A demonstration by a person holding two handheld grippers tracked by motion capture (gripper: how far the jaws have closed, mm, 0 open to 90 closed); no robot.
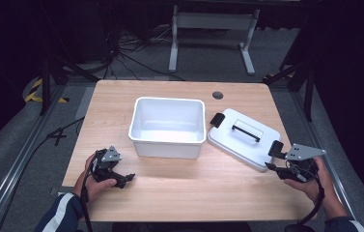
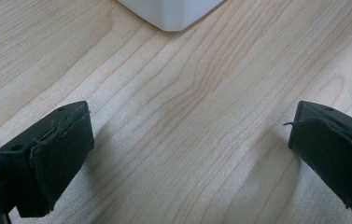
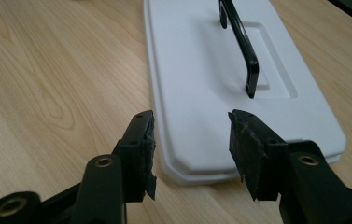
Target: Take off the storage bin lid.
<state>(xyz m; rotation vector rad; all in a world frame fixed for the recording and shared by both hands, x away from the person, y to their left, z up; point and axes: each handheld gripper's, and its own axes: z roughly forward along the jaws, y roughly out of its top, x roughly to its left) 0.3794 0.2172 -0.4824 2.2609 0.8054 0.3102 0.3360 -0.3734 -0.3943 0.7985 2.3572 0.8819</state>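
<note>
A white open tub stands mid-table, its corner showing in the left gripper view. To its right lies a white lid with a black handle and black latches at both ends. My left gripper rests low on the wood in front of the tub's left corner, open, with bare table between its jaws. My right gripper is at the lid's near right end, open, its jaws straddling the lid's near edge with the handle straight ahead.
The wooden table has a grey cable grommet near its far edge. Beyond it stands a white desk frame amid floor cables. Metal rails run along both sides of the table.
</note>
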